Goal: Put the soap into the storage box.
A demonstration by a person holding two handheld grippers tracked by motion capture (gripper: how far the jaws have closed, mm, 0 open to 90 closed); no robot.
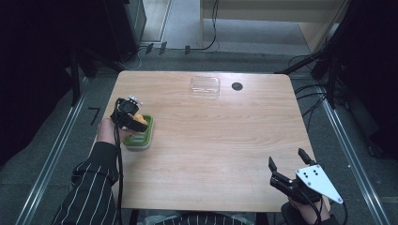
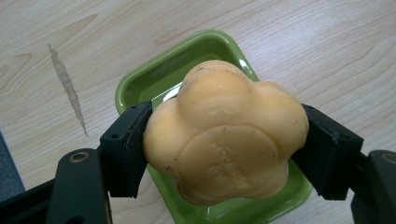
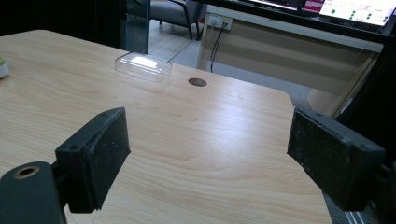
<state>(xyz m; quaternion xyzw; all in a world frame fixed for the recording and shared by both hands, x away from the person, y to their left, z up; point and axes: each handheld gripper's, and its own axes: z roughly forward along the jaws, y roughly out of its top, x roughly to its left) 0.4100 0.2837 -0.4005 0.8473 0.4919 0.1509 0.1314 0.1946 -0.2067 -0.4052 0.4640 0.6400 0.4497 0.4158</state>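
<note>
Two black jaws of the left tongs (image 2: 224, 154) squeeze an orange flower-shaped soap (image 2: 224, 135) just above the green dish (image 2: 140, 84) on the surface (image 1: 225, 140). Right tongs (image 3: 210, 158) gape wide, holding nothing.

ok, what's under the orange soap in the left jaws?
The green dish on the wooden table lies under the soap, which the left gripper clamps. The soap covers the dish's middle.

Left gripper (image 1: 131, 112): black body, black cable trailing along the forearm. Right gripper (image 1: 287, 165): black, two flat rectangular matte pads (image 3: 100, 156), a brass-ringed screw hole beside the pad, grey three-cornered plate (image 1: 319, 183) with small dark holes on top. Sleeve (image 1: 91, 187): dark with thin white stripes.
</note>
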